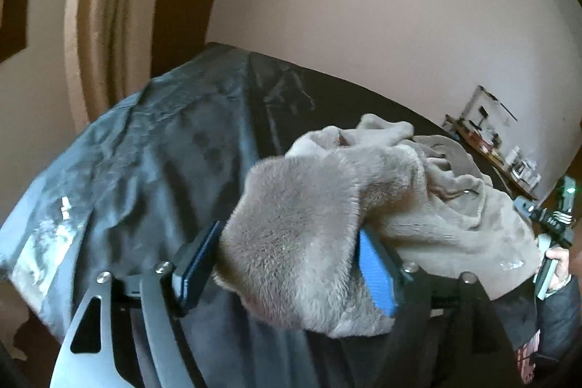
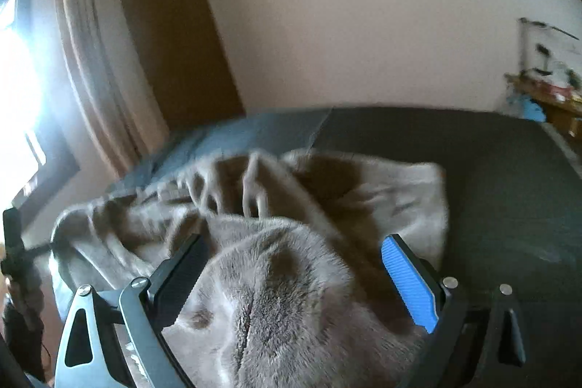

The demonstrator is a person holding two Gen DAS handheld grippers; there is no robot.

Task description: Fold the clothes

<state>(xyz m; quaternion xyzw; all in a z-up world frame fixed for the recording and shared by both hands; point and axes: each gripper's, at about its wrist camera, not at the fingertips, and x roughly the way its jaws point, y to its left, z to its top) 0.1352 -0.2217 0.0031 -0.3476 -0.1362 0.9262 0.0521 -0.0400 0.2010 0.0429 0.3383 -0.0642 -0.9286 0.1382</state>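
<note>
Left wrist view: the left hand-held gripper (image 1: pixel 287 270) has its two fingers standing apart, with a thick bunch of a grey-beige fleece garment (image 1: pixel 302 242) filling the gap between the dark pad (image 1: pixel 198 264) and the blue ribbed pad (image 1: pixel 376 273). Both pads touch the plush cloth, so the fingers appear pressed on the fold, though how firmly cannot be told. The rest of the garment lies crumpled farther off toward the right, on a bed (image 1: pixel 349 97) with a dark cover. A blue-grey sheet (image 1: pixel 145 162) is spread over the bed's left part. At the right edge a person's hand (image 1: pixel 558 264) holds the right hand-held gripper's handle (image 1: pixel 549 231), just beside the garment's edge. Beyond the bed stand a pale wall (image 1: pixel 363 6), a beige curtain (image 1: pixel 98 24) and a cluttered shelf (image 1: pixel 491 140).

Right wrist view: the right hand-held gripper (image 2: pixel 294 279) likewise has a lump of the same fleece garment (image 2: pixel 276 290) between its spread fingers, the cloth touching the dark pad (image 2: pixel 182 279) and the blue pad (image 2: pixel 409 282). The garment runs away in loose folds over the bed (image 2: pixel 491 177). A brown door (image 2: pixel 174 35) stands behind, a bright window (image 2: pixel 18 90) at left.
</note>
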